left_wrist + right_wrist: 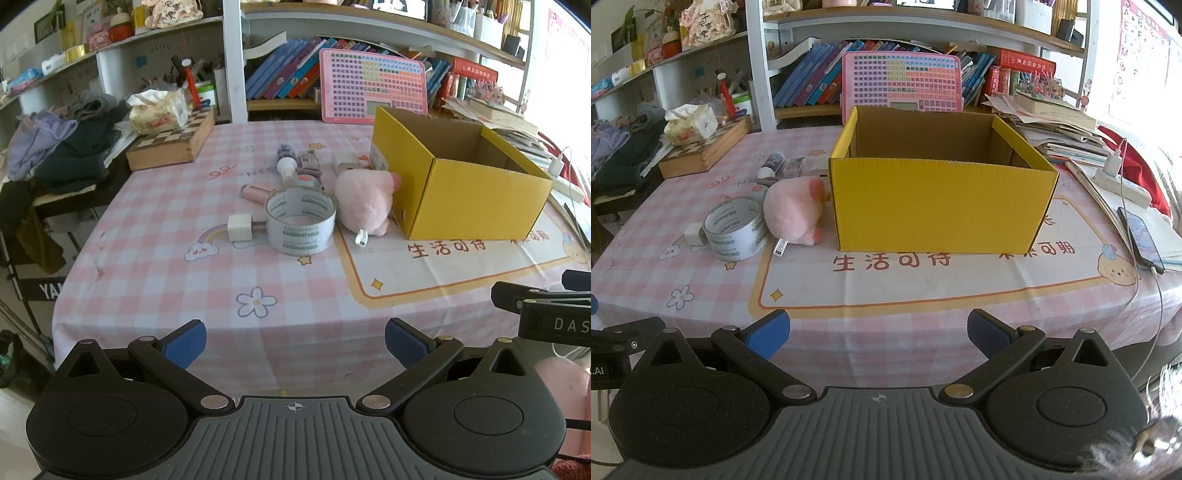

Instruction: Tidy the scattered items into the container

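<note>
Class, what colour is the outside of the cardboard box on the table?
Yellow; the cardboard box shows it best in the right wrist view.

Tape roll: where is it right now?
In both wrist views the tape roll stands on the tablecloth left of the pink plush toy, touching the white charger.

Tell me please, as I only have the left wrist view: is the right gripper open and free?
Observer: Yes, the right gripper is open and holds nothing; it points squarely at the long side of the yellow box.
Operator: Thank you. Is there anything to the right of the box that I should keep clear of?
Observer: A phone lies there, screen up, with a white cable plugged into its near end and trailing off the table's edge.
</note>
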